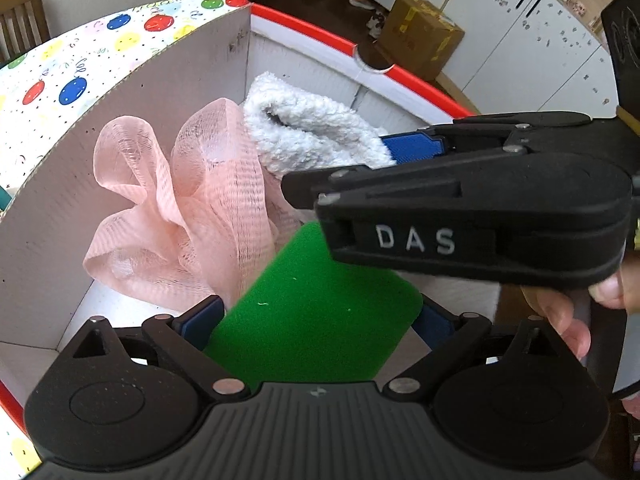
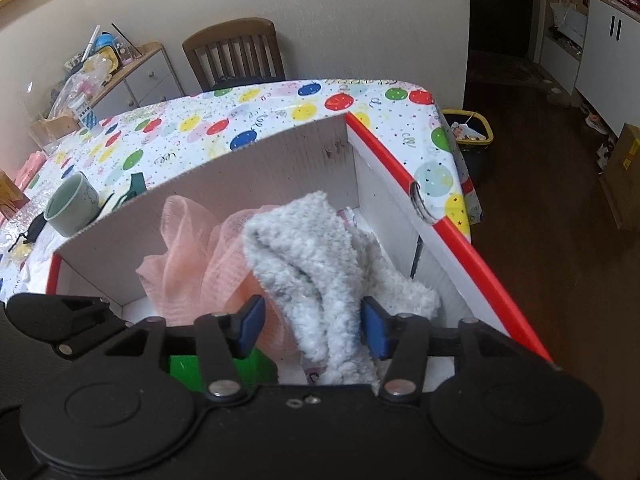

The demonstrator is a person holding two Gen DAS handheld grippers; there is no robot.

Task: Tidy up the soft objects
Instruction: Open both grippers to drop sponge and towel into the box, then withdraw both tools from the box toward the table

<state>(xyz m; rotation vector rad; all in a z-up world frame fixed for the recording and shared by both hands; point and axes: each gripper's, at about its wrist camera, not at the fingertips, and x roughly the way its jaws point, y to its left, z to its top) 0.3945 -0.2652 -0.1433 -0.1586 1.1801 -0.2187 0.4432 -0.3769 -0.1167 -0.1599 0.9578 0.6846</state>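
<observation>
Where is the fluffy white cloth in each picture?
Left wrist: cloth is upper middle, right of the pink mesh.
Right wrist: cloth is center, between the right gripper fingers.
Shared landmark: the box's red rim.

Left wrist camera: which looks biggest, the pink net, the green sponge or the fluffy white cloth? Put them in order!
1. Pink net
2. Green sponge, though it sits nearest the camera between the left gripper fingers, so it may really be smaller.
3. Fluffy white cloth, partly hidden by the right gripper.
</observation>
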